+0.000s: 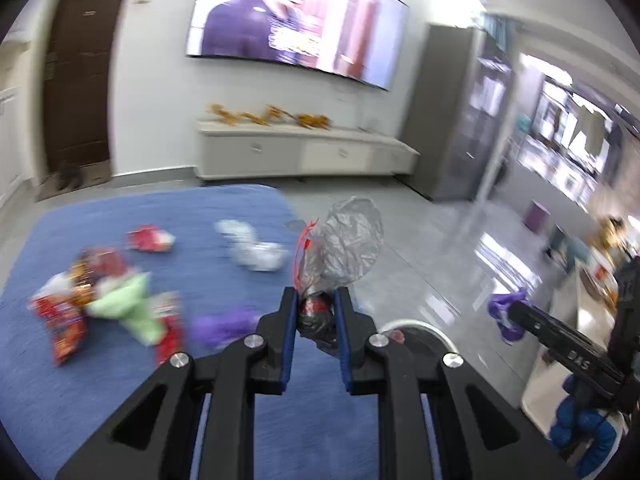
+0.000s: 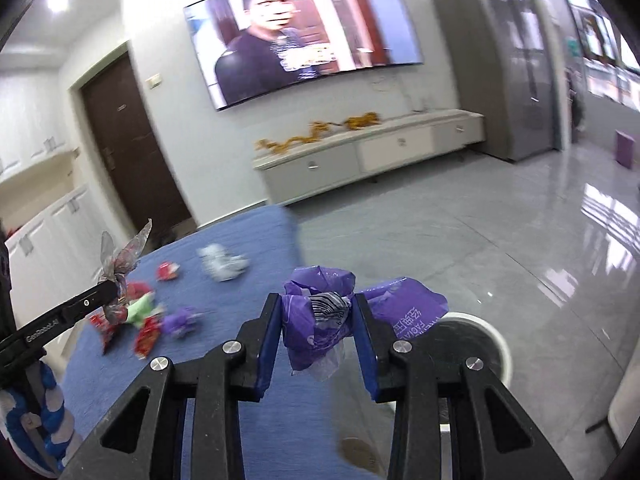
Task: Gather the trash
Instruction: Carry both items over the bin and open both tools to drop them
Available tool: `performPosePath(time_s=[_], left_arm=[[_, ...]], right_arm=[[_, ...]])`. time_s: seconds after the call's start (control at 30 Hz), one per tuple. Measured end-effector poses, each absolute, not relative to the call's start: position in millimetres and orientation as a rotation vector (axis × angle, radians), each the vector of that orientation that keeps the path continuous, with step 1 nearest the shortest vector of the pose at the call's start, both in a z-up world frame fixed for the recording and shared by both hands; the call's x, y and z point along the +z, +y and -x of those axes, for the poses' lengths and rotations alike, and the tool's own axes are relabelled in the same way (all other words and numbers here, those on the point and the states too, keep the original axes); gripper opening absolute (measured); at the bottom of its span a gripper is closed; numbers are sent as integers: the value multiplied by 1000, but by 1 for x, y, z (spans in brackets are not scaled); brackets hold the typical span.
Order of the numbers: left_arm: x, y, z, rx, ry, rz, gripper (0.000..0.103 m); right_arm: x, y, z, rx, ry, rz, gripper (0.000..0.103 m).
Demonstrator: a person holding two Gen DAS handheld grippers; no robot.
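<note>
Left to right. Left gripper: blue-padded jaws clamped on the knotted neck of a crinkled clear plastic wrapper with a red strip and a dark wad at the pinch; most of the film stands free above the pads. Judged risk: the grip is on a thin, slippery twist, so a jolt could let it slide out onto the blue tablecloth.

Left of and beyond these jaws, uncollected litter lies on the cloth: red foil snack packets, a pale green crumpled wrapper, a small purple wad, a white crumpled wrapper.

Right gripper: jaws clamped on a crumpled purple plastic bag bearing a barcode patch; a printed flap hangs free to the right. Judged risk: the loose flap may snag the bin's rim.

Just right of and below both jaws sits a round white-rimmed bin, presumably the drop point. Both loads are light and springy, so either may cling to a pad or drift past the rim on release.
</note>
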State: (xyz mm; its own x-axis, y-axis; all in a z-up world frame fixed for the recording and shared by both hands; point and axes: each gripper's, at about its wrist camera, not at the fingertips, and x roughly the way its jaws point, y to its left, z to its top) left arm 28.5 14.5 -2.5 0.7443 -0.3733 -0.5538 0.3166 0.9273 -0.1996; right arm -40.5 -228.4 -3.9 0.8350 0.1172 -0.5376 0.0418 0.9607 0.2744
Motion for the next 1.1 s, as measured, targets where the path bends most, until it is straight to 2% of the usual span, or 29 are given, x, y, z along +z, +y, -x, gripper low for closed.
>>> performPosePath(time_s=[0.37,0.6,0.63,0.67,0.7,0.73,0.77,0.97,1.1], left_arm=[[-46,-156,-93,-599,800,-56,18],[-87,-206,-136,-740,945,36,19],[-91,-211,-141,-752,964,50,22],[-95,-215,-145,-761,981,63,32],[-100,-218,-150,-766,998,79,50],[-102,-220,-152,-766,1003,90,59],[-102,-222,-153,-765,1002,98,64],[-102,-217,-157,-757,1003,109,64],[-89,-210,-146,-733,951,78,64]], right_arm=[[-90,-337,1,-96,736,-479,33],[-136,-365,-32,-121,817,-539,38],[-141,-369,-35,-131,826,-543,39],[-145,-371,-36,-138,832,-546,41],[-148,-374,-36,-149,836,-547,46],[-151,-376,-36,-162,839,-545,52],[-152,-377,-35,-170,841,-543,53],[-154,-383,-32,-190,853,-548,58],[-142,-380,-26,-181,830,-536,66]])
